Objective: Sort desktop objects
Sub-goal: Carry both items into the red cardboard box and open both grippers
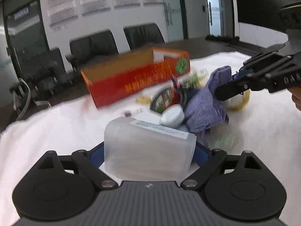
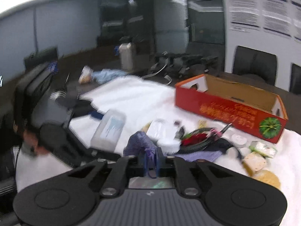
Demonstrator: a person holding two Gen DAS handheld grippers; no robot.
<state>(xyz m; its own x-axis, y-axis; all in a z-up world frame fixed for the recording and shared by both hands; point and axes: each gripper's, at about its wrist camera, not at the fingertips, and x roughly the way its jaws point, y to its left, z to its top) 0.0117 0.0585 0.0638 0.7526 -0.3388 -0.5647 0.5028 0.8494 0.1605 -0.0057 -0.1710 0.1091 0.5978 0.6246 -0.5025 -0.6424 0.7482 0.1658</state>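
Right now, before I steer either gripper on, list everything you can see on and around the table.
frosted plastic container: 1, translucent white, held in the left gripper
purple cloth: 1, purple, pinched by the right gripper, over the pile
cardboard box: 1, orange-red, open-topped, far side of the white table cover
white-capped bottle: 1, lying in the pile
braided cable: 1, black, coiled in the pile
tape roll: 1, yellowish, behind the cloth
metal flask: 1, silver, far table edge
office chairs: several, black, along the wall
left gripper: shut on the container
right gripper: shut on the cloth
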